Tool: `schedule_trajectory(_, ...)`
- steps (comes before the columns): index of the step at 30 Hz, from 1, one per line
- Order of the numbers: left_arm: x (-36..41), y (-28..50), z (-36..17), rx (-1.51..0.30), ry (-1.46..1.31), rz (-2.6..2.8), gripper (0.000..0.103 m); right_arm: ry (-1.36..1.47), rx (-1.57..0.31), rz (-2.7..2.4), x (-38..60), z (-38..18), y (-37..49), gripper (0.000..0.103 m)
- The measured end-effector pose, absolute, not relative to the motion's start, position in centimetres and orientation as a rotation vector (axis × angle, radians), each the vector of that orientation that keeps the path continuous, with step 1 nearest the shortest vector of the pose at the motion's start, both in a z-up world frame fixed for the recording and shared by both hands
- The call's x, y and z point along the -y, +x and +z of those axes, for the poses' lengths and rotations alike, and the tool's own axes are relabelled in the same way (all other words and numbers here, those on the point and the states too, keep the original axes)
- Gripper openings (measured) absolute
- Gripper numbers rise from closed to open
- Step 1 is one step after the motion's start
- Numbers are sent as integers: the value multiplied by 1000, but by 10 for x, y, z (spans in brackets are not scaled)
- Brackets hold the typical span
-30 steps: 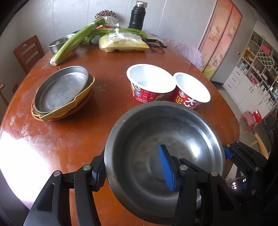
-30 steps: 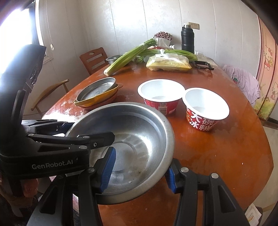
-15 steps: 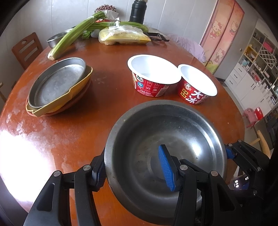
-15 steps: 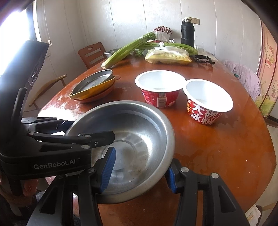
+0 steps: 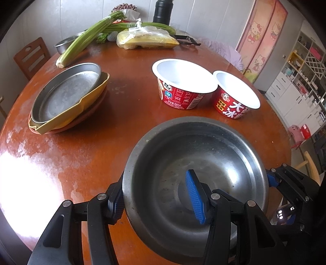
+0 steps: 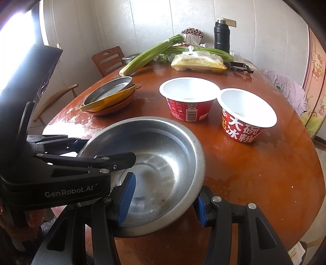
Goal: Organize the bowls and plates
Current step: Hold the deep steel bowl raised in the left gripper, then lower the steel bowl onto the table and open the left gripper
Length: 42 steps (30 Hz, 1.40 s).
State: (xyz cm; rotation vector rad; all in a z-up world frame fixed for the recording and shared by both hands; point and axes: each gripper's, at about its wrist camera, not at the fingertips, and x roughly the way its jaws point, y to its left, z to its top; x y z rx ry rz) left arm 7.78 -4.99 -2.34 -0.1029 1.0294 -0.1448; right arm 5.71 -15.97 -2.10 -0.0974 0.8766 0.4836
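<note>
Both tools are gripping the steel bowl (image 5: 193, 175) nearest the camera, the left tool (image 5: 156, 197) and right tool (image 6: 163, 195) each clamping one side of its rim, seemingly just above the desk (image 5: 85, 155). Next it probably needs carrying toward the two paper bowls (image 5: 183, 83) beyond, or the plate stack (image 5: 67, 97).

Black flask (image 5: 162, 9) top (cap included) beyond the upper edge.
</note>
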Motion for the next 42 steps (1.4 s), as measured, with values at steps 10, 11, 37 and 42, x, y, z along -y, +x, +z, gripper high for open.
schedule_trajectory(10,50,78,-26,-1030,-89,-141,55,-97,-885,488,158,-24,57,54)
schedule_trajectory(11,50,78,-26,-1030,-87,-140,55,-97,-886,489,158,-24,57,54)
schedule_trajectory(37,48,77,-24,-1037,-96,-151,57,-92,-880,502,161,-20,55,56)
schedule_trajectory(42,48,76,-22,-1033,-94,-153,57,-82,-880,506,163,-18,55,56)
